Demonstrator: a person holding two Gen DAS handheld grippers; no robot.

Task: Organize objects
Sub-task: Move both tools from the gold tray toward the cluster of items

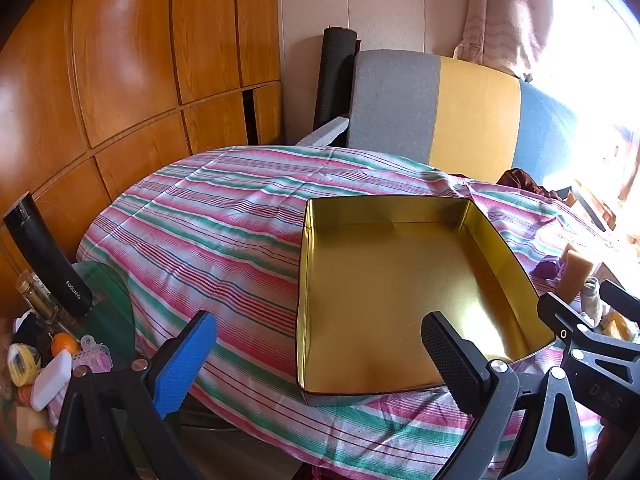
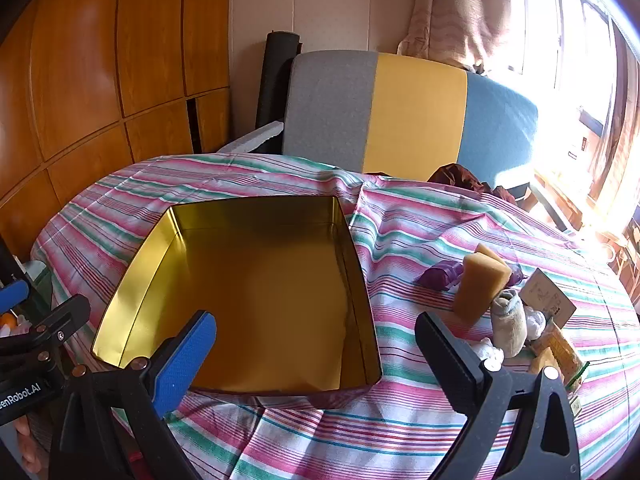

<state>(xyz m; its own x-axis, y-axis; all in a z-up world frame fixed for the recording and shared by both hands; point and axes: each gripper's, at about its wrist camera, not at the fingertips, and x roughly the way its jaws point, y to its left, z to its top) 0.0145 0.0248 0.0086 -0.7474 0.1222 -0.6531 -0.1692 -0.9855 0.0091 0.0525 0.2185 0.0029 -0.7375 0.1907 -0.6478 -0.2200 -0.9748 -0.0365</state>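
Observation:
An empty gold tin box (image 1: pixel 384 280) sits on the striped tablecloth; it also shows in the right wrist view (image 2: pixel 260 280). My left gripper (image 1: pixel 320 356) is open and empty over the box's near left corner. My right gripper (image 2: pixel 316 356) is open and empty above the box's near right edge. To the right of the box lies a pile: a yellow sponge (image 2: pixel 478 282) standing upright, a purple object (image 2: pixel 442 274), a rolled beige sock (image 2: pixel 508 322), a card (image 2: pixel 550 298) and yellow packets (image 2: pixel 556 350). The sponge (image 1: pixel 574 270) also shows in the left wrist view.
The striped cloth (image 1: pixel 208 232) covers a round table. A glass side table at left holds a black flask (image 1: pixel 48 256), a jar, oranges (image 1: pixel 63 344) and small clutter. A grey, yellow and blue sofa (image 2: pixel 416 116) stands behind. The wooden wardrobe (image 1: pixel 120 60) is at left.

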